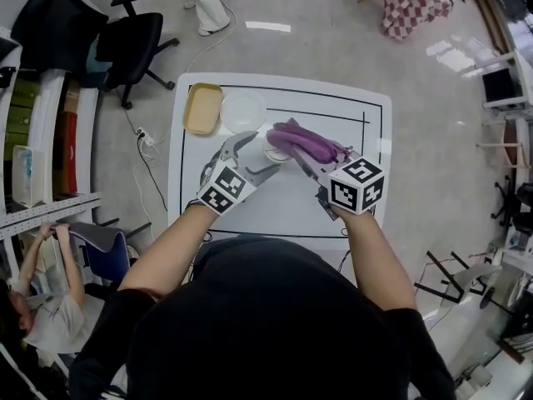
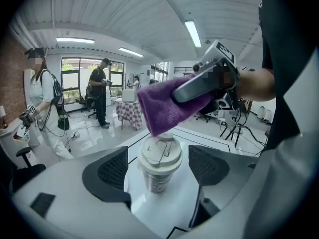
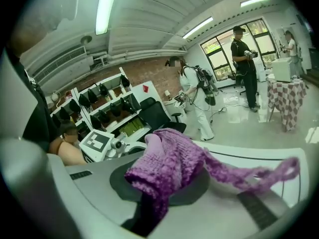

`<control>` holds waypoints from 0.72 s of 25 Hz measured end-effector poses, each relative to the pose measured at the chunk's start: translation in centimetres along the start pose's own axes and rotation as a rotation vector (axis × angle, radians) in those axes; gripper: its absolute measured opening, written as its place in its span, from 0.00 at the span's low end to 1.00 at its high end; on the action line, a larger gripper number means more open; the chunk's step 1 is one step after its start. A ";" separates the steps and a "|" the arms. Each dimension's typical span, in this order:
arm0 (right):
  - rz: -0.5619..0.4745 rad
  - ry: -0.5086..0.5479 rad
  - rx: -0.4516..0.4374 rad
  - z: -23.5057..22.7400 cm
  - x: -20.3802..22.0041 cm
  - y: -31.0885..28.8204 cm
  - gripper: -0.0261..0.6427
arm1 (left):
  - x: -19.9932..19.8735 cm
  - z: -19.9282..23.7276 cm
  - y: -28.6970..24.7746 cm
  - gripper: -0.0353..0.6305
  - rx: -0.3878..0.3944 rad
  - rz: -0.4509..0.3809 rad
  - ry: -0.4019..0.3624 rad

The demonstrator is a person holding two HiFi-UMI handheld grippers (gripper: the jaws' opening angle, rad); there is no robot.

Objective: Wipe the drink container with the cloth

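Observation:
A paper drink cup with a white lid (image 1: 273,151) stands upright on the white table (image 1: 366,140). My left gripper (image 1: 256,158) is open; in the left gripper view the cup (image 2: 158,164) stands between its two wide jaws, apart from both pads. My right gripper (image 1: 306,158) is shut on a purple cloth (image 1: 301,140), which hangs just over the cup's lid and hides part of it. In the right gripper view the bunched cloth (image 3: 169,166) covers the jaws. From the left gripper view, the cloth (image 2: 167,108) dangles right above the lid.
A yellow tray (image 1: 202,108) and a white bowl (image 1: 242,111) sit at the table's far left corner. A black office chair (image 1: 133,44) and shelves (image 1: 42,140) stand to the left. Several people stand or crouch around the room.

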State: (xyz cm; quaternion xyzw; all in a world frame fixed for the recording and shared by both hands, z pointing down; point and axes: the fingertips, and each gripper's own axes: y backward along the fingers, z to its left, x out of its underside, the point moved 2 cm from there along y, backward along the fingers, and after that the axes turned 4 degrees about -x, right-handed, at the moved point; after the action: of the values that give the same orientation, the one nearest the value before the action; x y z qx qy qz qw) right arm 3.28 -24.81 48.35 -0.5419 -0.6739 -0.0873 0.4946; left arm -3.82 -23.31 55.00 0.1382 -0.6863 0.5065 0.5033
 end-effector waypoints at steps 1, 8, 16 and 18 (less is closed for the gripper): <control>0.005 0.001 -0.028 0.3 -0.1 -0.6 0.15 | 0.3 -0.1 -0.7 0.64 0.005 0.012 -0.014; 0.119 -0.029 -0.212 2.0 1.5 -4.4 0.15 | 1.4 0.1 -3.6 0.67 -0.013 0.037 -0.112; 0.257 -0.027 -0.112 -0.6 5.8 -6.9 0.15 | 1.9 -0.3 -4.5 0.67 -0.070 0.020 -0.246; 0.255 -0.017 -0.101 -0.8 5.8 -7.0 0.15 | 2.1 -0.2 -4.5 0.66 -0.074 0.018 -0.251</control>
State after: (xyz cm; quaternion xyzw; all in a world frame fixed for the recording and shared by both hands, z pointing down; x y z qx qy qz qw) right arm -1.59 -24.34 56.11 -0.6479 -0.5986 -0.0528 0.4681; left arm -1.50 -24.54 59.28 0.1753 -0.7634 0.4641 0.4137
